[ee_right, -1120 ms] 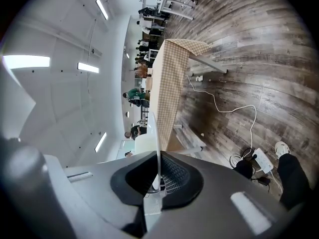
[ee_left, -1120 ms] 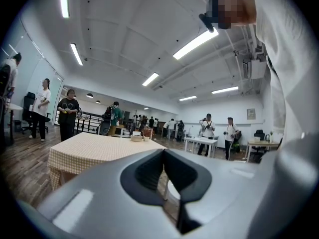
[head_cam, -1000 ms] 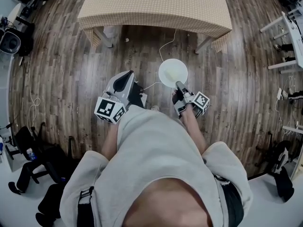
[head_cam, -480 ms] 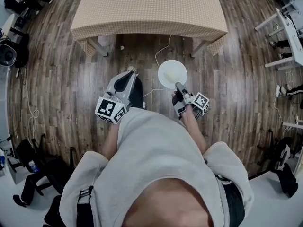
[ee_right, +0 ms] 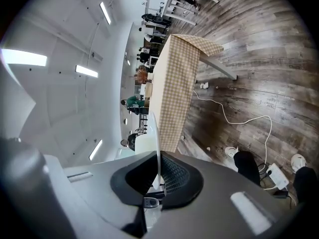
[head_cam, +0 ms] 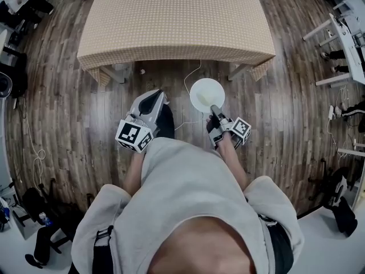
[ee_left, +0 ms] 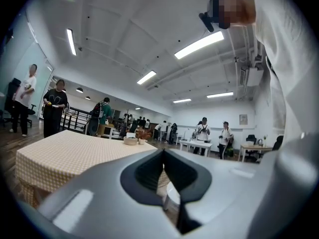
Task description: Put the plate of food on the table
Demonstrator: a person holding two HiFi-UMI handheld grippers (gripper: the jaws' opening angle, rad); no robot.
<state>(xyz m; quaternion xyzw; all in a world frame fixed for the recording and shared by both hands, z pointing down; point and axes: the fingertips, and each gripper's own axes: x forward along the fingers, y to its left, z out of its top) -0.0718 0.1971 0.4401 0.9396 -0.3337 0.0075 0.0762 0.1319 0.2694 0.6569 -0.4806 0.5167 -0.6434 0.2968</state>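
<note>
The right gripper [head_cam: 213, 109] is clenching the near rim of the white plate [head_cam: 207, 94]. In the right gripper view the rim [ee_right: 156, 128] is showing edge-on, pinched between the two pads of that gripper [ee_right: 159, 156]. The plate is hanging in the air over the wooden floor [head_cam: 274, 113], out in front of the person. It is lying short of the table's [head_cam: 171, 21] near edge and is not touching the table. Whether any food is lying on the plate cannot be made out.

The left gripper [head_cam: 153, 97] is hovering beside the plate, to its left and apart from it. In the left gripper view its jaws [ee_left: 163, 151] are standing together at the tips with nothing gripped between them.

The table is wearing a checked cloth [head_cam: 239, 44] that is hanging over its edges. A small bowl [ee_left: 130, 141] is sitting at its far end. A white cable [head_cam: 193, 73] is trailing across the floor under the table's near side. Several people [ee_left: 55, 108] are standing in the room beyond the table.
</note>
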